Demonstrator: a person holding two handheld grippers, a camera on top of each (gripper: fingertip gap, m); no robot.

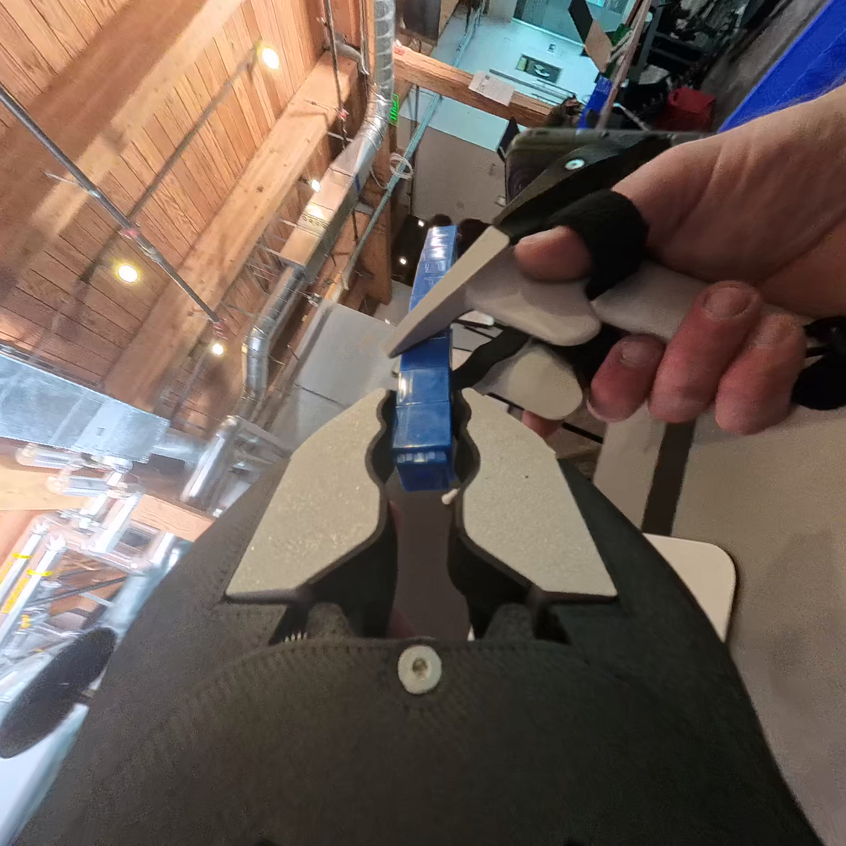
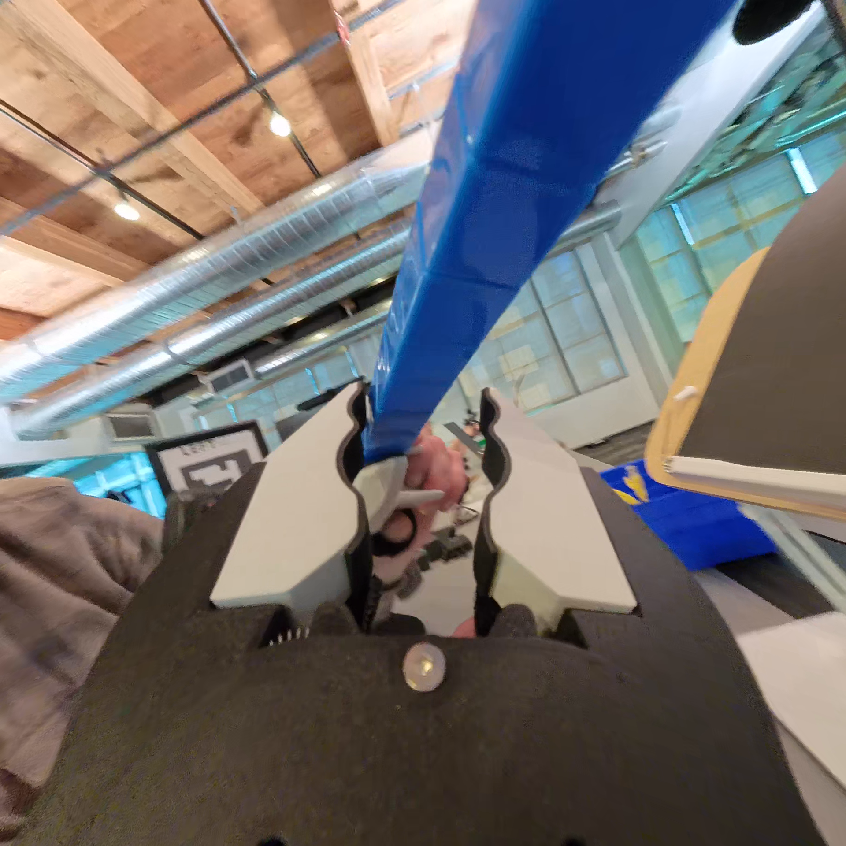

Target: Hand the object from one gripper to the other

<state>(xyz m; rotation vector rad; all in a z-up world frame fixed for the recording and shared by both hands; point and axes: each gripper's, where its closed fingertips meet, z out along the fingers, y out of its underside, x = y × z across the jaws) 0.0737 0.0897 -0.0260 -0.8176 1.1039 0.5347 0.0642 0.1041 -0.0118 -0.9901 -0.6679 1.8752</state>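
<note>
A long blue segmented bar (image 1: pixel 423 430) is held up in the air, and my left gripper (image 1: pixel 421 403) is shut on its near end. My right gripper (image 1: pixel 425 366), held by a hand (image 1: pixel 732 256), straddles the bar just beyond, one finger on each side. In the right wrist view the bar (image 2: pixel 480 219) runs up between my right gripper's (image 2: pixel 423 398) parted fingers. It lies against the left finger, with a gap to the right one. The left gripper (image 2: pixel 393 480) grips the bar's lower end there.
Wooden ceiling beams and silver ducts (image 2: pixel 206 293) are overhead. A blue bin (image 2: pixel 686 517) stands on a white table at right. A tan-edged dark board (image 2: pixel 755 366) hangs close at right. A grey sleeve (image 2: pixel 59 572) is at left.
</note>
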